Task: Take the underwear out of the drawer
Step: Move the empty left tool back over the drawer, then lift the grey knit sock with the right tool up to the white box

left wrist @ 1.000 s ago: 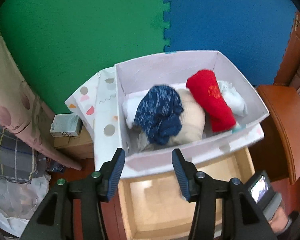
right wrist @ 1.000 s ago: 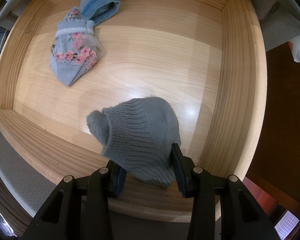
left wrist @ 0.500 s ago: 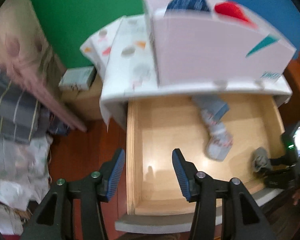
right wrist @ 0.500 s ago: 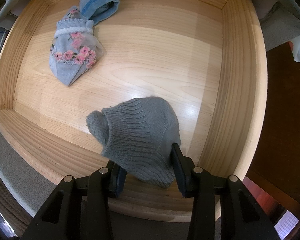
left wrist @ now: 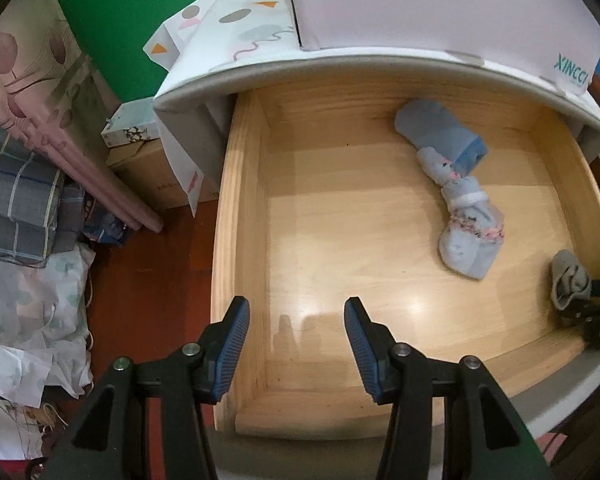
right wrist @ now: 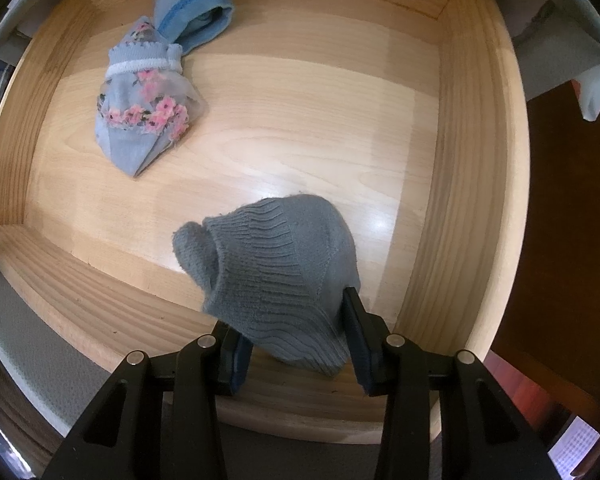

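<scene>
The wooden drawer (left wrist: 240, 200) stands pulled open. A grey knitted garment (right wrist: 276, 268) lies at its front right corner, and my right gripper (right wrist: 296, 332) is shut on it; it also shows in the left wrist view (left wrist: 568, 280). A light blue floral garment (right wrist: 140, 120) lies at the back of the drawer, with a blue-banded piece (right wrist: 196, 12) behind it; they also show in the left wrist view (left wrist: 464, 220). My left gripper (left wrist: 296, 328) is open and empty above the drawer's front left part.
A white box (left wrist: 420, 4) stands on the cabinet top above the drawer, on a patterned cloth (left wrist: 236, 28). Cardboard boxes (left wrist: 148, 160), folded fabrics (left wrist: 16, 192) and bags (left wrist: 28, 340) lie on the floor to the left.
My left gripper has swung down from the white box of clothes to look into the open drawer. The right gripper stays shut on the grey garment without moving.
</scene>
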Motion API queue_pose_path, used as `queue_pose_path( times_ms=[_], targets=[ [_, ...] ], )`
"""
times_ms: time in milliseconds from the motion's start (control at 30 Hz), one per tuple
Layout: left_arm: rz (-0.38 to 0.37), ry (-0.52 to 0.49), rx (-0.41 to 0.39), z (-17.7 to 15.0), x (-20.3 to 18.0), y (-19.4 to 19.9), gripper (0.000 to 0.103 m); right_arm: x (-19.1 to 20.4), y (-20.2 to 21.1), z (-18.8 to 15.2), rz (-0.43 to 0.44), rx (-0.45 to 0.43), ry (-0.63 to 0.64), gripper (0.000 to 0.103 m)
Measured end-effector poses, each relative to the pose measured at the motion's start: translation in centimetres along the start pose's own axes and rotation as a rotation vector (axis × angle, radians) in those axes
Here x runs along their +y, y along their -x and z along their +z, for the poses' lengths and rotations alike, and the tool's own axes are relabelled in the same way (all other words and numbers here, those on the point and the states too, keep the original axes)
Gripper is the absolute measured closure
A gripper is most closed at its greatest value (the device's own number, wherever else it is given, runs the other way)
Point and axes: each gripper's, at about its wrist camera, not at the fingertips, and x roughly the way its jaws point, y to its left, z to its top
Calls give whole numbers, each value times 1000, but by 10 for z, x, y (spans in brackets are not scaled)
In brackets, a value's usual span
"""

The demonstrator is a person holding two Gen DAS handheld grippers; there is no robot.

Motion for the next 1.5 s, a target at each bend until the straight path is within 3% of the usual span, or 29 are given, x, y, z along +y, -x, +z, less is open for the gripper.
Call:
queue_pose_path(
  times_ms=[567, 1033, 1500],
  targets=[
    [4, -41, 19, -9, -15, -20, 53, 1, 40, -16, -12, -65, -13, 71],
    [14, -29, -10, -11, -11, -17, 53, -2, 129, -24, -1, -202, 4, 71],
    [19, -21, -15, -12, -11, -18, 53, -3, 208, -2, 9, -344, 15, 71]
  ],
)
